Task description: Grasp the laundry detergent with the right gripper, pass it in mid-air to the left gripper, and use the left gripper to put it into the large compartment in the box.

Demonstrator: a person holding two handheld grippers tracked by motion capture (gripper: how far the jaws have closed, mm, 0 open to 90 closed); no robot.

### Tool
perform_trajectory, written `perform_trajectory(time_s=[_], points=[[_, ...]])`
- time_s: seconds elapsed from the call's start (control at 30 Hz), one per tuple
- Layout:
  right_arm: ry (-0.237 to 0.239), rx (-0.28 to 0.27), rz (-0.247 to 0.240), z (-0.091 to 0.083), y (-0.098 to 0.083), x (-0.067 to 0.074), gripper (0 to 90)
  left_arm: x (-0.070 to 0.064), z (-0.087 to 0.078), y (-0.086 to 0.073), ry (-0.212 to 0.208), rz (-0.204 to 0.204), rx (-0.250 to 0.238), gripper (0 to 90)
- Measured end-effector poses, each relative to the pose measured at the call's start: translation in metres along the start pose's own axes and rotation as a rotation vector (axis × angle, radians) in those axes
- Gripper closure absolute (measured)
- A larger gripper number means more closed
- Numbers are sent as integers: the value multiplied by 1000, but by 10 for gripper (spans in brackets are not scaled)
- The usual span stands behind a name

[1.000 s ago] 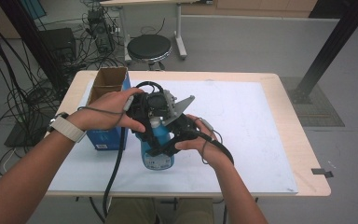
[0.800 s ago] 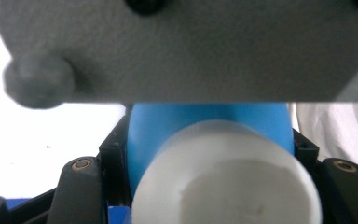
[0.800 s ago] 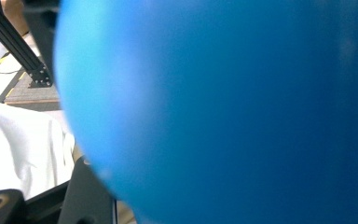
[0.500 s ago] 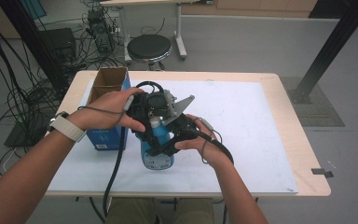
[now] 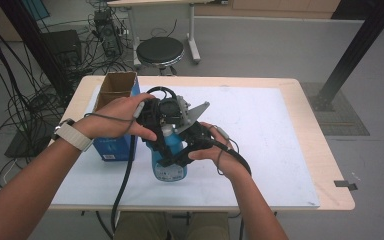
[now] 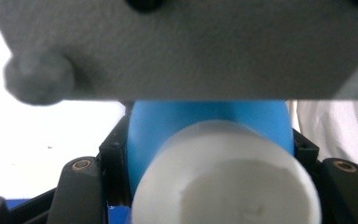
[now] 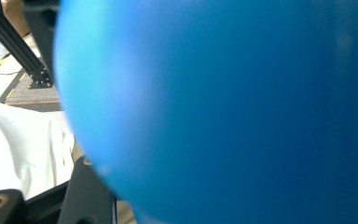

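A blue bottle point(image 5: 169, 159) with a white cap point(image 6: 223, 179) is held over the white mat, its round base turned toward the table's front edge. My left gripper point(image 5: 156, 120) comes in from the left and is shut on the bottle's blue shoulder point(image 6: 205, 119) just below the cap, a black jaw on either side. My right gripper point(image 5: 189, 144) comes from the right and is shut on the bottle's body point(image 7: 223, 112), very close to its camera. The two grippers overlap, and a grey three-cornered plate point(image 5: 194, 111) sticks up between the hands.
An open-topped blue cardboard box point(image 5: 114, 120) stands at the mat's left edge, right behind the left hand. The white mat point(image 5: 265, 130) covers most of the wooden table point(image 5: 310, 125). A black stool point(image 5: 160, 50) and cables lie beyond the far edge.
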State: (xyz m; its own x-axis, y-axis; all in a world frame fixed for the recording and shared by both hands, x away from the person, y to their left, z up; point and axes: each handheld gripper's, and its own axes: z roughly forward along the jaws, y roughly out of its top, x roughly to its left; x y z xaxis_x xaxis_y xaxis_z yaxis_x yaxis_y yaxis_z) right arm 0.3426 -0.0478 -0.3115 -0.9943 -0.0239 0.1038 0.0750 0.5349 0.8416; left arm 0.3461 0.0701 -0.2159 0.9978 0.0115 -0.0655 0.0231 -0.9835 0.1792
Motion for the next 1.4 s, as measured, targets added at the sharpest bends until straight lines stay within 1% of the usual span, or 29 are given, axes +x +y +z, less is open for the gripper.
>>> perform_trajectory(time_s=[0.23,0.4,0.57,0.6,0.63,0.67,0.7,0.73,0.77,0.8,0.87,0.9,1.03,1.1,1.17,1.2,1.23,1.3,1.33,1.4], points=[[4,-5,-10,0,0,0,427,0,0,0,0,1,-3,374],[4,-10,-14,0,-1,-1,426,-1,-1,0,7,3,2,374],[2,-6,-22,-1,0,0,420,-2,-1,1,13,7,-2,374],[3,-6,-26,0,0,0,405,-2,-1,1,15,7,0,375],[7,-9,-17,-1,0,0,344,-2,-2,1,17,8,4,375],[7,-16,2,-2,0,0,291,-2,-2,0,21,9,7,374],[12,-9,41,-5,-2,0,244,-1,-3,0,21,7,3,374],[-2,5,51,-9,-3,-1,204,-1,-4,-1,23,-2,1,375],[-12,13,76,-12,-5,-1,153,-1,-4,-2,26,-6,1,374],[-9,26,112,-18,-8,0,132,-1,-5,-2,30,-9,2,374],[-21,54,115,-28,-13,1,135,-1,-6,-3,33,-18,3,374],[-35,64,125,-34,-15,2,128,-1,-6,-3,35,-26,0,374],[-83,150,167,-54,-24,3,115,1,-7,-5,51,-52,8,374],[-125,200,192,-65,-29,3,114,2,-9,-6,60,-77,7,373],[-155,268,212,-76,-34,2,114,3,-10,-6,70,-103,4,374],[-171,305,217,-80,-35,2,114,5,-11,-7,76,-126,4,374],[-173,344,232,-85,-38,0,114,6,-12,-7,82,-137,6,373],[-192,388,242,-91,-40,0,114,6,-13,-6,102,-165,10,373],[-202,433,256,-96,-42,-1,114,6,-14,-6,110,-179,13,373],[-230,503,259,-102,-46,-4,114,8,-17,-5,118,-206,13,373]])
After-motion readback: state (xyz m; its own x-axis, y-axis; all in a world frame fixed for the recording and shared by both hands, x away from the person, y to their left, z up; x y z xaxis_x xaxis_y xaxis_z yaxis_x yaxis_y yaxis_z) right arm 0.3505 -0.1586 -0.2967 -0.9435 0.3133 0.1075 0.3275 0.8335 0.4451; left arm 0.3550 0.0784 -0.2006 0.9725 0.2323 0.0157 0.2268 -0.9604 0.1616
